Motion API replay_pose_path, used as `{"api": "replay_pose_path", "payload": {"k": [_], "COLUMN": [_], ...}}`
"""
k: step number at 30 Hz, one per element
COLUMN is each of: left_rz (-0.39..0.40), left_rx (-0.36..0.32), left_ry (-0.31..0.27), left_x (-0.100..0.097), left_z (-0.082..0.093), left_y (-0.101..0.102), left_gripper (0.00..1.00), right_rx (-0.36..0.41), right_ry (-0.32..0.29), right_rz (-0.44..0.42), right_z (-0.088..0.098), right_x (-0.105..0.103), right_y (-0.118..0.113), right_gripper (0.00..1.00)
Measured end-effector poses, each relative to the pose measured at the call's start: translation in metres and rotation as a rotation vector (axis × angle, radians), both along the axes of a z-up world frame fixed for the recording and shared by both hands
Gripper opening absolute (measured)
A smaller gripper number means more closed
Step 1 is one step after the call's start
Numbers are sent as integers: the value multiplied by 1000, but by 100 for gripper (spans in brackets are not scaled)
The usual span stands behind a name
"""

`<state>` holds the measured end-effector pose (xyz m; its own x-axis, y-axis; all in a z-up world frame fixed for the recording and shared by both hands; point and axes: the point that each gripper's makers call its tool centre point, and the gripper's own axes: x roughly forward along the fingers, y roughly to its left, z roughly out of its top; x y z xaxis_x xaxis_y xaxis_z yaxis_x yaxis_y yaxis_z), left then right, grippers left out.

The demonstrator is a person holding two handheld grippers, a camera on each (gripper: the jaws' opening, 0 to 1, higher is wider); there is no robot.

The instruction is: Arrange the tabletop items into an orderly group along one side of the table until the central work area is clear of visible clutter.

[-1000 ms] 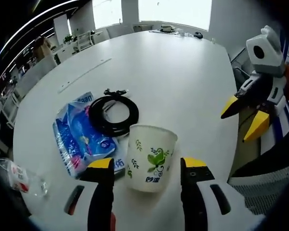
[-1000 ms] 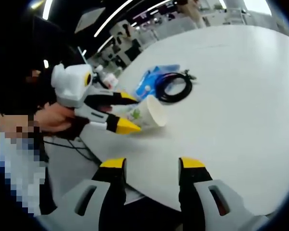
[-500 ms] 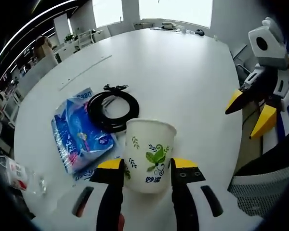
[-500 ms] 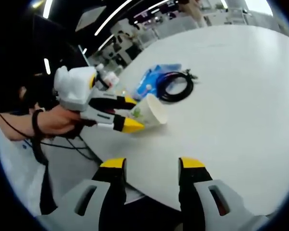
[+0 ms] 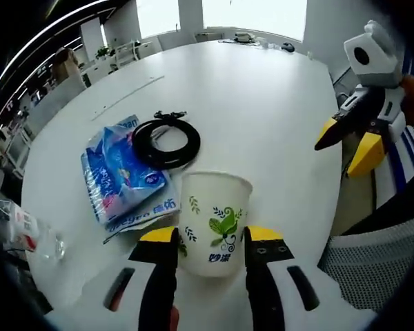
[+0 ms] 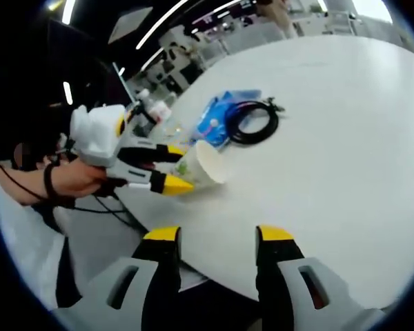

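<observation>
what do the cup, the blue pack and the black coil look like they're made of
Cup: likely paper, matte white with a printed green leaf pattern and a thin rolled rim.
Blue pack: likely soft plastic film, glossy and crinkled with highlights.
Black coil: looks like a rubber or plastic-sheathed cable, smooth with a dull sheen and connector ends.

Most of the white table [image 5: 262,103] lies open toward its far edge, while a coiled black cable [image 5: 167,141] and blue packet [image 5: 124,179] crowd the near edge.
</observation>
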<state>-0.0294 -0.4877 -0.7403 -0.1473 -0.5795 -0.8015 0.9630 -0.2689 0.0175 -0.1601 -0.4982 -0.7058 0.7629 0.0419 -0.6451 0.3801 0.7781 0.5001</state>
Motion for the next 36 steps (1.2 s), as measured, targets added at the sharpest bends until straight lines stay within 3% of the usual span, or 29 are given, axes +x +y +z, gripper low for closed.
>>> {"api": "replay_pose_path", "payload": {"k": [14, 36], "left_rz": [54, 151], "left_rx": [12, 28], "left_ry": [-16, -29], "left_x": [17, 41], "left_z": [0, -1], "left_y": [32, 56], "left_gripper": [37, 37], "right_rx": [4, -4], "right_ry": [-3, 1], "right_rz": [64, 144], "right_z": [-1, 0], "right_x": [20, 38], "right_y": [11, 18], "right_gripper": [41, 41]}}
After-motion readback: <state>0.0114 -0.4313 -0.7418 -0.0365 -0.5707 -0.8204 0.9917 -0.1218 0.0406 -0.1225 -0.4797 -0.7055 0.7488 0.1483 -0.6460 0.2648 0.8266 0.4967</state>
